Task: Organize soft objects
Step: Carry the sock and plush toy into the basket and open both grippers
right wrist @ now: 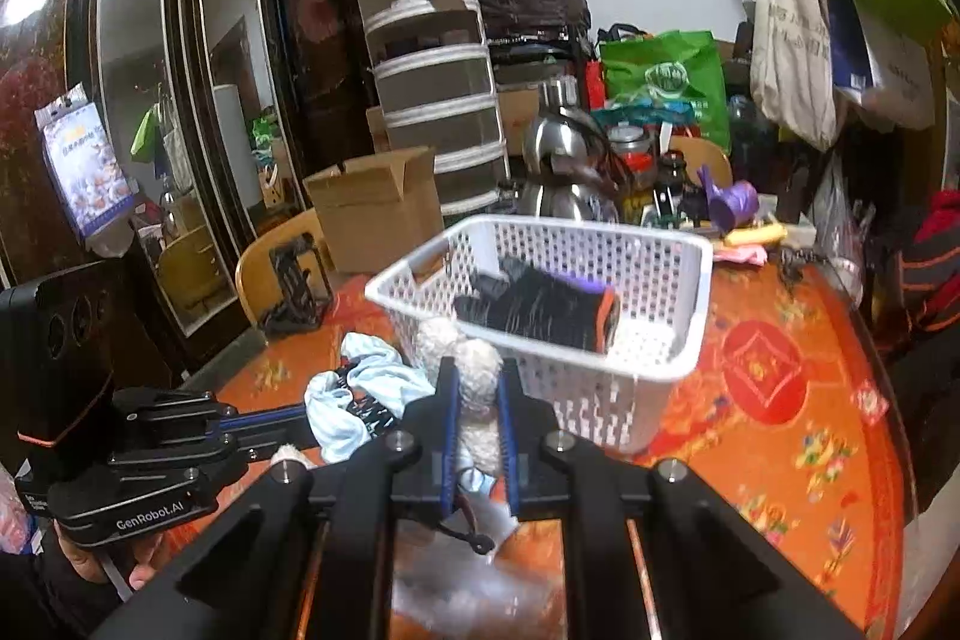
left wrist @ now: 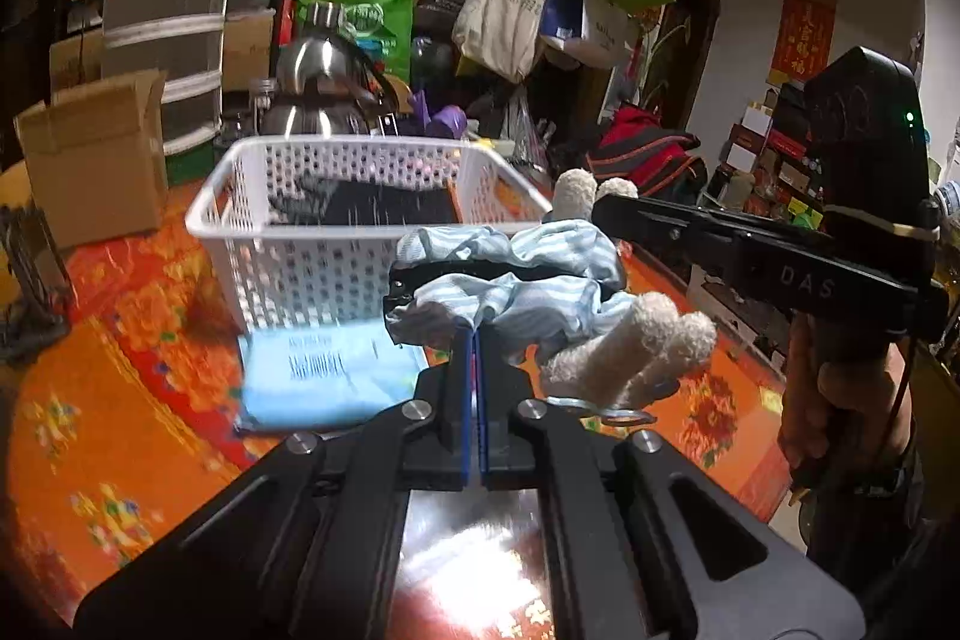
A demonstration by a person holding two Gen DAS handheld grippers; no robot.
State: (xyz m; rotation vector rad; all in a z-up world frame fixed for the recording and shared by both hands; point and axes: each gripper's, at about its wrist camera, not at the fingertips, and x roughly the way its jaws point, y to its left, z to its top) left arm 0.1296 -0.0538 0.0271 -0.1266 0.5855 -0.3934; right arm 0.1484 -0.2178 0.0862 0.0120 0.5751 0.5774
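Left wrist view, nearest first: the left gripper [left wrist: 474, 340] has its blue pads pressed together on a fold of pale blue striped cloth [left wrist: 540, 274], the clothing of a small plush toy [left wrist: 636, 346] whose cream, fleecy limbs stick out to the right. The toy looks light and floppy, so it should sag and swing from wherever it is pinched; thin cloth can slide out of a pinch, and the fuller stuffed body seems the surer place to take hold. The right gripper [left wrist: 600, 208] comes in from the right with a person's hand [left wrist: 840, 400] on its grip. In the right wrist view its jaws stand narrowly apart, clamped on a cream fleecy part of the same toy [right wrist: 477, 400], while the left gripper [right wrist: 336, 418] holds the blue cloth just to the left. So the toy hangs between both tools, above the orange flowered tablecloth [left wrist: 120, 400] and just in front of the white perforated basket [left wrist: 336, 256]. A light blue flat packet [left wrist: 318, 376] lies on the cloth below. Farther in, a dark folded item [right wrist: 534, 310] already lies inside the basket, and beyond it stand a steel kettle [left wrist: 318, 88] and a cardboard box [left wrist: 96, 160].
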